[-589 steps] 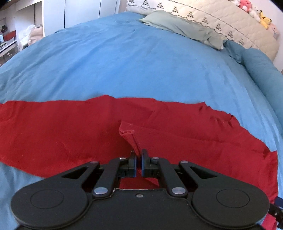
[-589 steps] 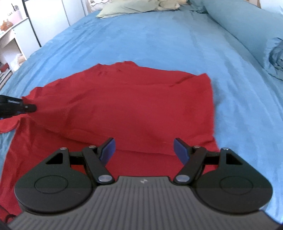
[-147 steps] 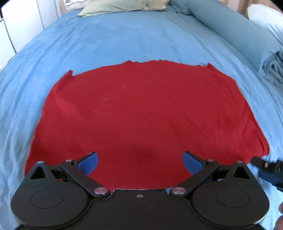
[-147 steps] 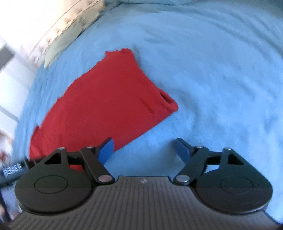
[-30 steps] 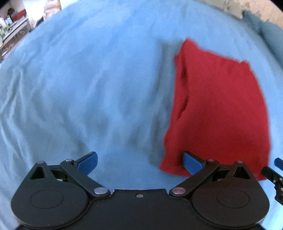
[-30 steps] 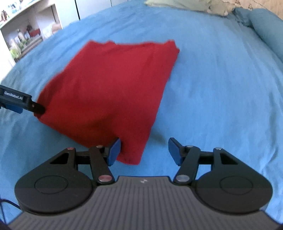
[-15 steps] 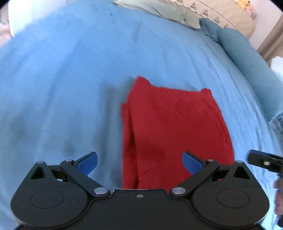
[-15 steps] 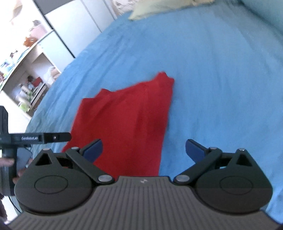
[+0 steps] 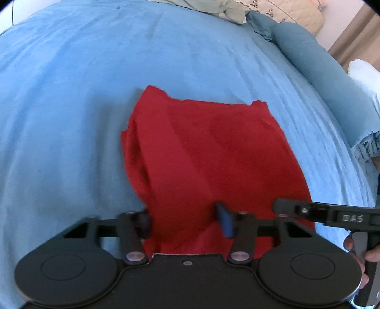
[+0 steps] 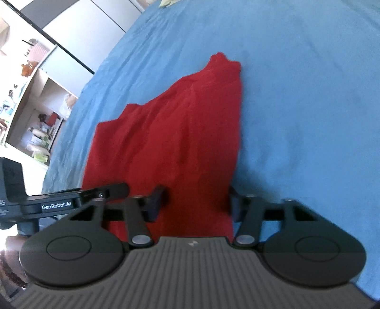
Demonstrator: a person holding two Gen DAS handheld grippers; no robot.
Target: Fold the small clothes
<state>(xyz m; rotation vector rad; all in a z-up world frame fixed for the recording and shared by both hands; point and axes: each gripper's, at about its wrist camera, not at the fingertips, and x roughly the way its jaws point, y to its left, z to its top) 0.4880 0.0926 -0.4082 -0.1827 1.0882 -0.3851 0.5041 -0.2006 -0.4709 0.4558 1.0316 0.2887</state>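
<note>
A red garment [image 9: 209,152] lies folded into a narrow stack on the blue bedspread [image 9: 71,83]; it also shows in the right wrist view [image 10: 180,142]. My left gripper [image 9: 186,221] is open, its fingers straddling the near left part of the garment. My right gripper [image 10: 196,199] is open, its fingers straddling the near right part. The right gripper's finger shows at the right of the left wrist view [image 9: 315,212], and the left gripper shows at the left of the right wrist view [image 10: 78,197]. The cloth bunches up between each pair of fingers.
A rolled blue duvet [image 9: 320,71] and pillows [image 9: 213,7] lie at the far side and head of the bed. White wardrobe doors and open shelves [image 10: 35,99] stand beyond the bed's left edge.
Both grippers have come down onto the near edge of the folded garment, and their fingers have narrowed from wide open to straddle the cloth.
</note>
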